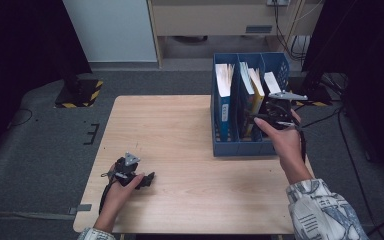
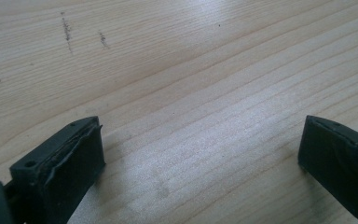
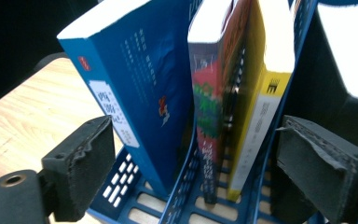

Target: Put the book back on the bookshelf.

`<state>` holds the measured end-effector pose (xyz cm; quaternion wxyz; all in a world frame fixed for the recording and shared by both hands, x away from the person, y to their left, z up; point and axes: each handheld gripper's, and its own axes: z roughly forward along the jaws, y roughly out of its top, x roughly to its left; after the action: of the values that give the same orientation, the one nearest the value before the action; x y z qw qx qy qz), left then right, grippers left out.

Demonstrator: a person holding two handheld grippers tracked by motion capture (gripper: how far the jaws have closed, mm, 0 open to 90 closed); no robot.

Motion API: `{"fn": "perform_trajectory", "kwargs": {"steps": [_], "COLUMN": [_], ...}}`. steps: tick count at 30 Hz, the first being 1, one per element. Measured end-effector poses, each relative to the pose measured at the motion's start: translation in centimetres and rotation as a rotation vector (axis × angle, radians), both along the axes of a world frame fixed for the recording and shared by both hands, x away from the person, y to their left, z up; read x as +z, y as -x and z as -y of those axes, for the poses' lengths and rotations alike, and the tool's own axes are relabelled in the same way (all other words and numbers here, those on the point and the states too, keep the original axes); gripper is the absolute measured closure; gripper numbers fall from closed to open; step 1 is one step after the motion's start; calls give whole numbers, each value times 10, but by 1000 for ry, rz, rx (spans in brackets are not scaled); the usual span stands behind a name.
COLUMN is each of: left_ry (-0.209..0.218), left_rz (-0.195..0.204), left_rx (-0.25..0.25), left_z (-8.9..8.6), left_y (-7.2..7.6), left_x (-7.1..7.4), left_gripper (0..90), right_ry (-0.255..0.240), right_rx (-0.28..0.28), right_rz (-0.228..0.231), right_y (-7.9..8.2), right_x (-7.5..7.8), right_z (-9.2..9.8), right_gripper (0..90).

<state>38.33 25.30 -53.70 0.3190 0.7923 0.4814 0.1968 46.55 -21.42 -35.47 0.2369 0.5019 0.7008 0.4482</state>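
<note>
A blue three-slot file rack (image 1: 240, 149) stands on the right side of the wooden table (image 1: 180, 130). Its left slot holds a blue book (image 1: 223, 100), its middle slot a multi-coloured book and a yellow one (image 1: 256, 85), its right slot a white-edged book (image 1: 271, 81). My right gripper (image 1: 274, 111) hovers over the rack's front right, open. In the right gripper view my gripper (image 3: 200, 158) has nothing between its pads; beyond them are the blue book (image 3: 135, 79), the yellow book (image 3: 265, 102) and the rack (image 3: 177, 196). My left gripper (image 1: 147, 179) rests at the table's front left, open (image 2: 200, 149) over bare wood.
A black stand on a black-and-yellow striped base (image 1: 80, 92) sits on the floor behind the table's left corner. Cables (image 1: 290, 30) hang at the back right by dark equipment. Open tabletop lies between the two hands.
</note>
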Motion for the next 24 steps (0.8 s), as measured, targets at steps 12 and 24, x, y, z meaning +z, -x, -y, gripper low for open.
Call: {"fn": "perform_trajectory", "kwargs": {"steps": [12,24], "left_ry": [-1,-1], "left_rz": [1,1], "left_rx": [-1,-2], "left_z": [0,0], "left_y": [0,0], "left_x": [0,0], "left_gripper": [0,0], "right_ry": [-10,-41], "right_rx": [52,83], "right_rz": [-21,-43], "right_y": [18,36], "right_x": [-28,-47], "right_z": [-7,-13], "right_gripper": [75,74]}}
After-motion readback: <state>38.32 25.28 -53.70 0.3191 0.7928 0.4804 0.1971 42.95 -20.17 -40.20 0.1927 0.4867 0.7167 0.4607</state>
